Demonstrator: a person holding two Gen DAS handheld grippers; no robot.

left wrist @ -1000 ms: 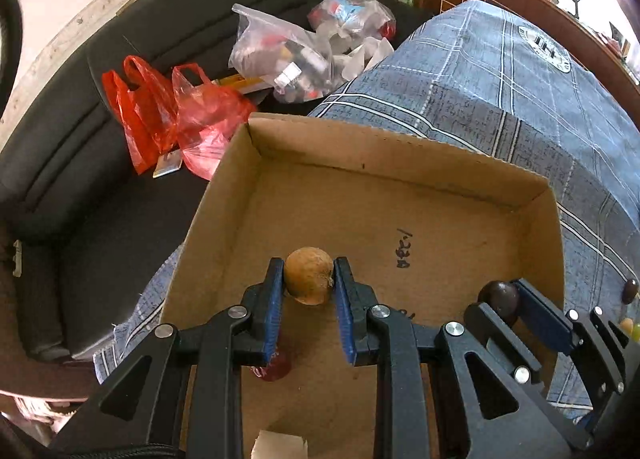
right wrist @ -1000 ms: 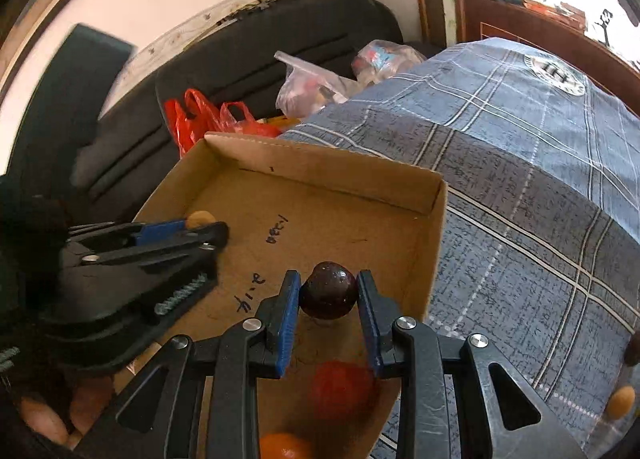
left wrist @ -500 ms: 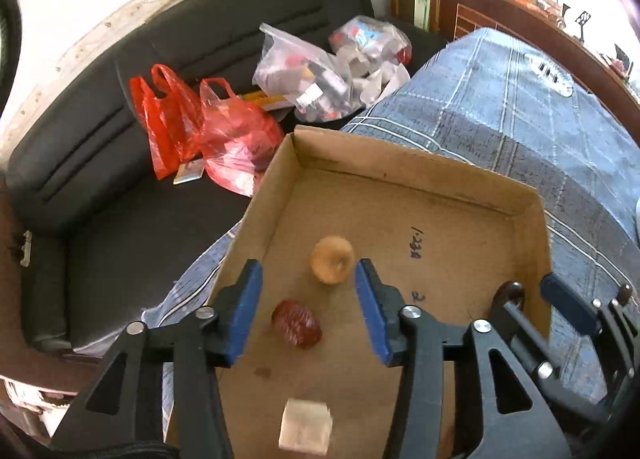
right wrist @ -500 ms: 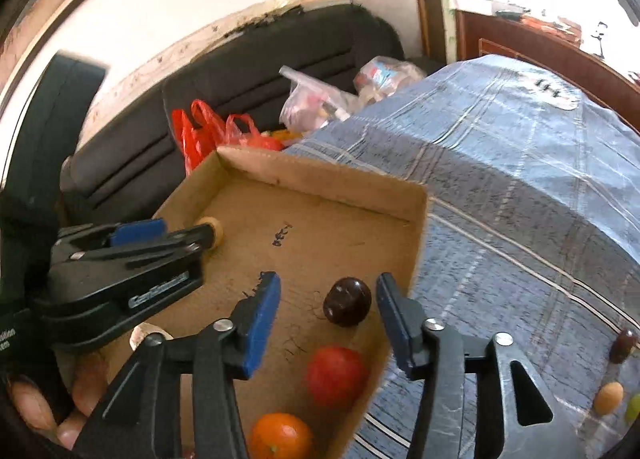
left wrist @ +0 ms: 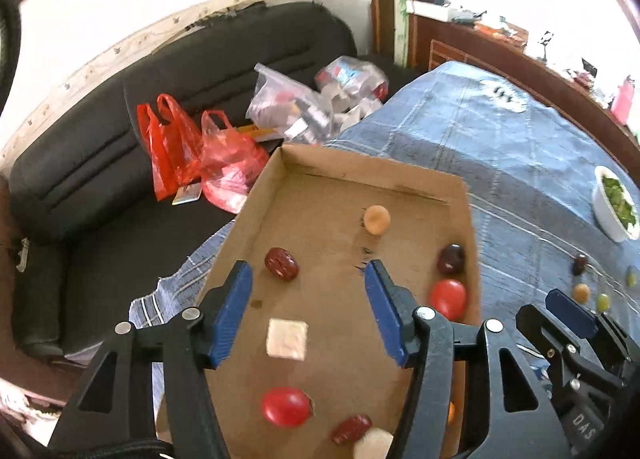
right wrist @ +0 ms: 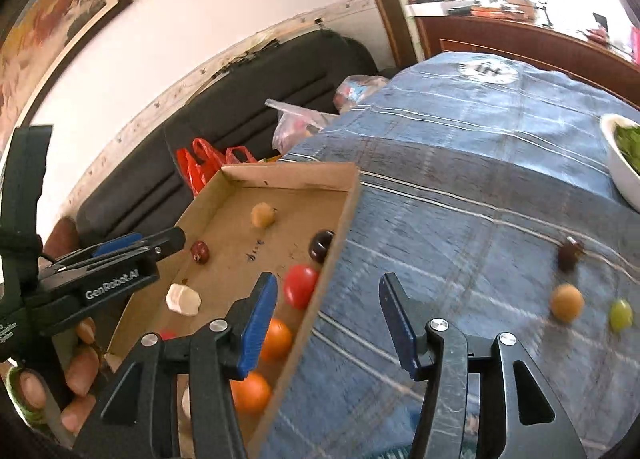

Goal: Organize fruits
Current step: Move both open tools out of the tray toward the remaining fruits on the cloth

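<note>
A shallow cardboard box (left wrist: 256,195) lies on the blue checked tablecloth and holds several fruits. A tan fruit (left wrist: 376,219) rests near its far wall, and a dark round fruit (left wrist: 451,259) sits by the right wall beside a red tomato (left wrist: 448,297). My left gripper (left wrist: 306,275) hovers above the box floor, its jaws opening with nothing between them. My right gripper (right wrist: 328,283) hangs open over the box's right wall (right wrist: 340,227), also with nothing in it. On the cloth to the right lie a dark fruit (right wrist: 570,253), a tan fruit (right wrist: 566,302) and a green grape (right wrist: 620,315).
A white bowl of greens (left wrist: 612,215) stands at the table's right. Behind the box is a black sofa (left wrist: 100,163) with red bags (left wrist: 192,147) and clear plastic bags (left wrist: 296,107). The box also holds a red date (left wrist: 281,263), a white cube (left wrist: 287,339) and oranges (right wrist: 276,339).
Both grippers have opened and drawn back and up from the box. The left one let go of the tan fruit, the right one of the dark fruit; both fruits now lie in the box.
</note>
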